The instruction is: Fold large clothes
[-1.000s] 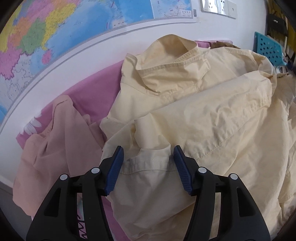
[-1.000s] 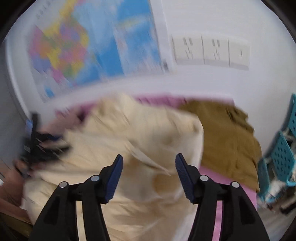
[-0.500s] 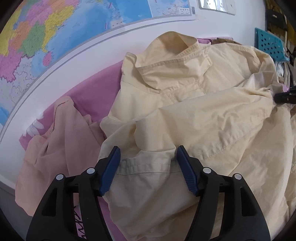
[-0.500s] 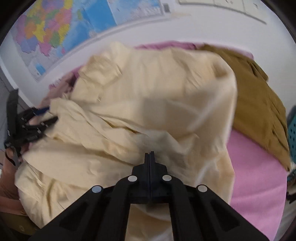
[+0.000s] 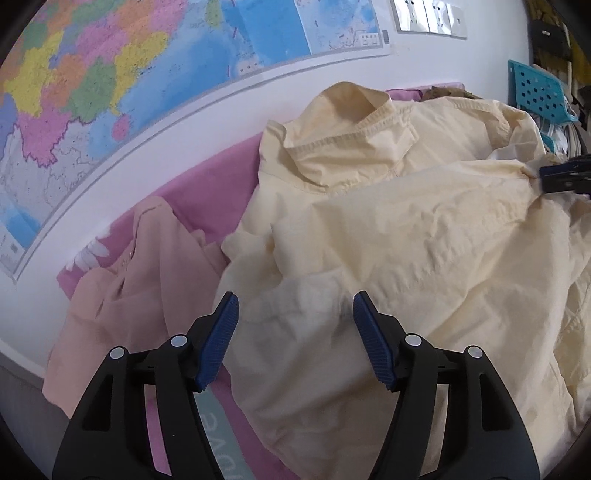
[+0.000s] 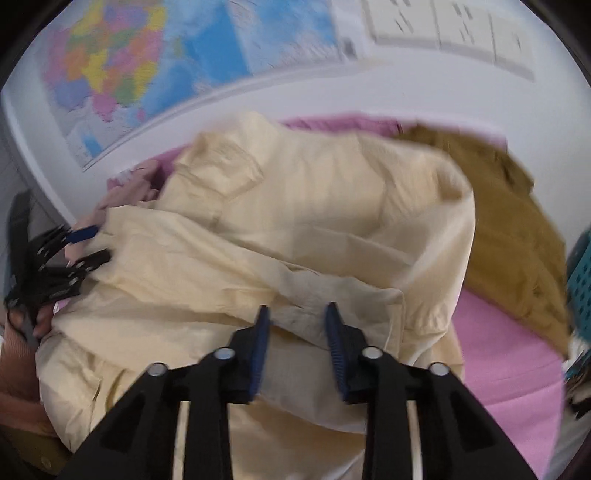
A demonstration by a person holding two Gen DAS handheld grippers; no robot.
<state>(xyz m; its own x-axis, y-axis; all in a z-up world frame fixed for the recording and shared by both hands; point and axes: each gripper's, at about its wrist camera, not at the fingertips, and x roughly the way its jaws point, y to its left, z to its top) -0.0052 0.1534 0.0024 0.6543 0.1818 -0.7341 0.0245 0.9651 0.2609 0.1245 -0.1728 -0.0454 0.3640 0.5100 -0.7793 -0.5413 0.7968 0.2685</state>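
Observation:
A large pale yellow shirt lies crumpled on a pink cloth-covered surface, collar toward the wall. My left gripper is open, its blue pads either side of a fold at the shirt's left edge. The shirt fills the right wrist view too. My right gripper is partly open over a fold at the shirt's right side, holding nothing. It shows at the far right of the left wrist view. The left gripper shows at the left of the right wrist view.
A peach garment lies left of the shirt. A brown garment lies to its right. A wall with a coloured map and sockets stands behind. Teal baskets sit at the far right.
My right gripper was open, shut on the shirt's fold half a second ago, and has now opened partly. The left gripper stayed open and shifted slightly along the shirt's edge.

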